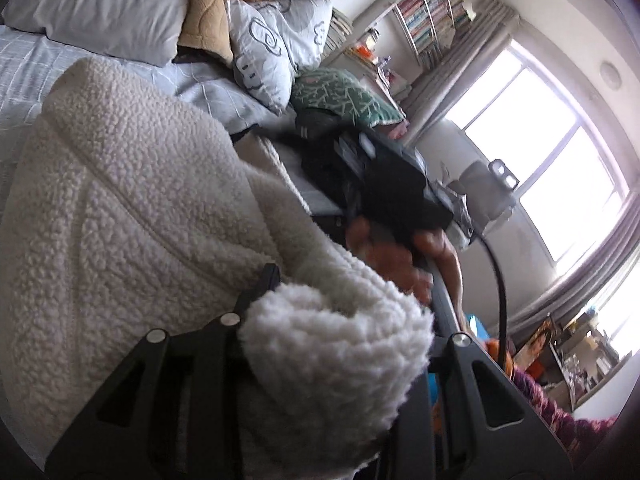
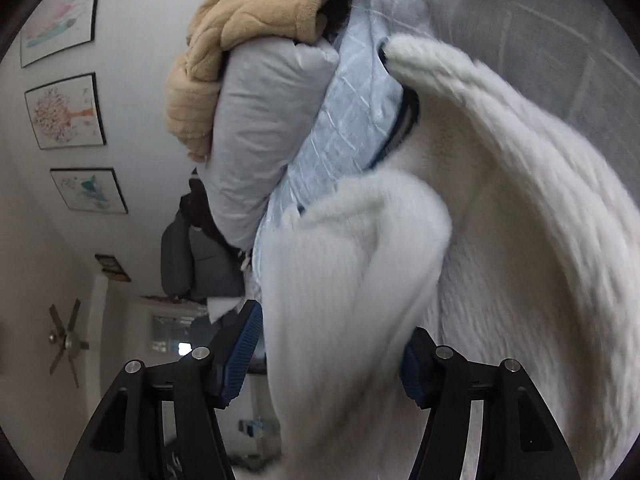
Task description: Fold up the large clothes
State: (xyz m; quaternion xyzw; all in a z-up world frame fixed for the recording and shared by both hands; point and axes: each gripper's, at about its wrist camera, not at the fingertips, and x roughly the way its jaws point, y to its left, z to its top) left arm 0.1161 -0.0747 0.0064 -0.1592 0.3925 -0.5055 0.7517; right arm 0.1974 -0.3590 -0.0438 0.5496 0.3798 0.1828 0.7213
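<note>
A cream fleece garment (image 1: 132, 184) lies spread over a bed (image 1: 24, 64) covered in pale blue checked bedding, with pillows (image 1: 100, 4) and a tan blanket (image 1: 208, 4) heaped at the far end. The left gripper (image 1: 344, 320) is clenched on a thick rolled fold of the fleece, which bulges out between its black jaws; the rest of the garment runs away from it up and to the left across the bed. In the right wrist view, the right gripper (image 2: 332, 360) has a fold of the same fleece between its blue pads (image 2: 240, 356), but the jaws stand apart and a gap shows on the left side, so this grip looks released. The garment's length stretches forward from both grippers toward the pillows; the left one alone appears to control it
</note>
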